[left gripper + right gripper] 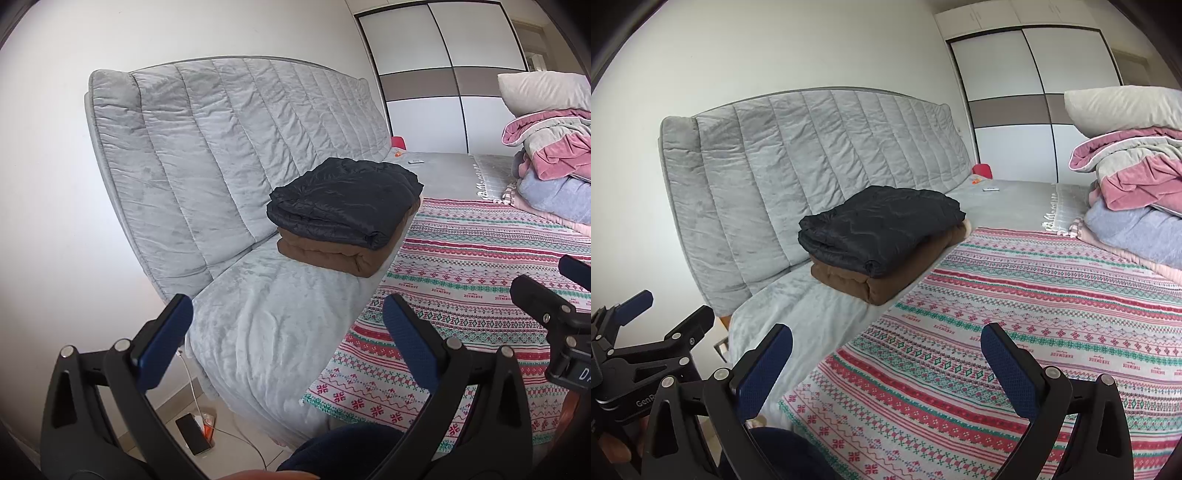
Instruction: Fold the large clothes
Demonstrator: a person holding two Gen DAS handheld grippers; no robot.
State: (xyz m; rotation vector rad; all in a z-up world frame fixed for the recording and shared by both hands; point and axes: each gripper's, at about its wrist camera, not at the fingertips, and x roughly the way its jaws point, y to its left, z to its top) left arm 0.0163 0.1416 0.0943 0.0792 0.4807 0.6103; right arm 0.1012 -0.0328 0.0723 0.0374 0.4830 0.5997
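Note:
A folded black garment (343,199) lies on a folded brown garment (332,254) on the grey bed, near the headboard; both show in the right wrist view too, black (882,229) over brown (886,277). A patterned red, green and white cloth (461,295) (1015,332) lies flat on the bed. My left gripper (288,332) is open and empty, held above the bed's near corner. My right gripper (886,365) is open and empty above the patterned cloth's near edge. Each gripper shows at the edge of the other's view.
A heap of pink, grey and lilac bedding with a pillow (550,147) (1130,184) sits at the right. The grey padded headboard (221,155) stands behind. A phone (194,434) and cable lie on the floor. Sliding wardrobe doors (1027,110) are at the back.

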